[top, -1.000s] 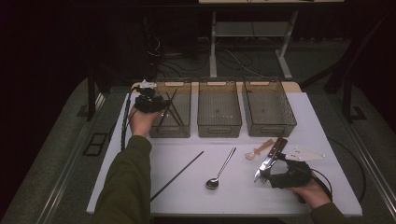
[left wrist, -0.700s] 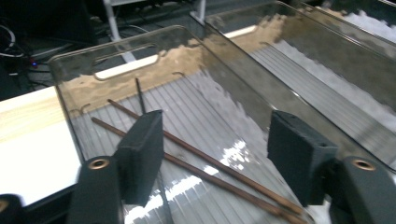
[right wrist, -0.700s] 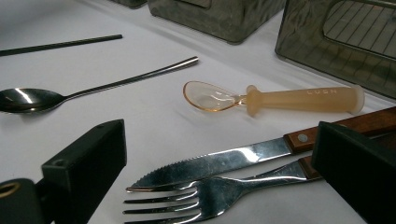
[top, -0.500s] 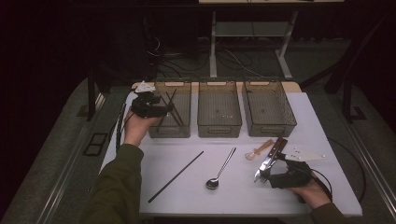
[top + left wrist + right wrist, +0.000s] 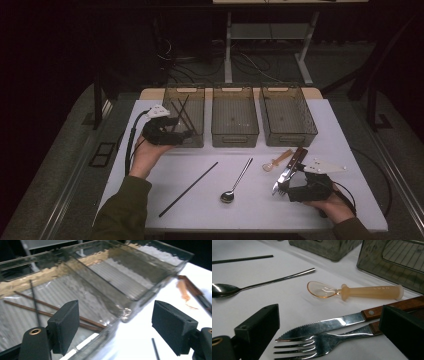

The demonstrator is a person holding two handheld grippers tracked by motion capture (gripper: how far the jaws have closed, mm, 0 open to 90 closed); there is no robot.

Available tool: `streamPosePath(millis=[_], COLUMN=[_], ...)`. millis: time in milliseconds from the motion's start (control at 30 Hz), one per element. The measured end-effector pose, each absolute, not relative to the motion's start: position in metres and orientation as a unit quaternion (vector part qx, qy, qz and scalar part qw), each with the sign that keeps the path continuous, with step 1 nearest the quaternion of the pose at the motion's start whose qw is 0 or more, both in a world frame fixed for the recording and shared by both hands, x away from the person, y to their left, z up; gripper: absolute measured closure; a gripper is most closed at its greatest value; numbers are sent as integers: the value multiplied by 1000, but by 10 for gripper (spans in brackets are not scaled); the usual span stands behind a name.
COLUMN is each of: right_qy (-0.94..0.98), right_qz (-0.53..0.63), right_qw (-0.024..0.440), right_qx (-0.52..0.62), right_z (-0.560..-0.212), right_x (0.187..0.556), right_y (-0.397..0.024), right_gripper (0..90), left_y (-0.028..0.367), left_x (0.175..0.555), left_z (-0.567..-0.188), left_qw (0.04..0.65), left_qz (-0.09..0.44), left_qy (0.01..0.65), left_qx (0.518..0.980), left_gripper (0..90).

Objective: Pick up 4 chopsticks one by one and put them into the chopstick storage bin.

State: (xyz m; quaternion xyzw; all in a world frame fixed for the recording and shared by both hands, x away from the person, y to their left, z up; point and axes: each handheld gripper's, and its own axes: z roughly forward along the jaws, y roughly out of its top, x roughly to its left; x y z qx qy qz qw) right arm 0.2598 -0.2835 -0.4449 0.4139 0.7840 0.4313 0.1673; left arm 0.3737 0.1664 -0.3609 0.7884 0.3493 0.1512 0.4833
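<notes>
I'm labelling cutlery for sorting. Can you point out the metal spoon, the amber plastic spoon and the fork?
metal spoon (image 5: pixel 228 195), high view, on its bowl.
amber plastic spoon (image 5: pixel 372 291), right gripper view, on its handle.
fork (image 5: pixel 329 340), right gripper view, at the base of its tines.

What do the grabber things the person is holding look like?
Each hand-held gripper is black, with two blocky black jaws. The left hand-held gripper and the right hand-held gripper each carry a pale grey three-cornered plate on top and trail a black cable. The person wears olive-green sleeves.
</notes>
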Motion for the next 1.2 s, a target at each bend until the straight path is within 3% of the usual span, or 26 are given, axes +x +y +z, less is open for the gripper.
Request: streamPosePath(millis=[933,1200], right_qy=[789,790], right_qz=[414,413], right_qw=[158,160], right_qx=[425,425], right_z=[-444,-444], right_x=[262,262], right_y=[-286,-286], right_gripper=[32,32], left_y=[147,154], left_x=[302,285], left_z=[-412,-418], left_qw=[440,429], left_qz=[112,103], left_qy=[315,319], left_qx=[834,839], left_gripper=[156,271])
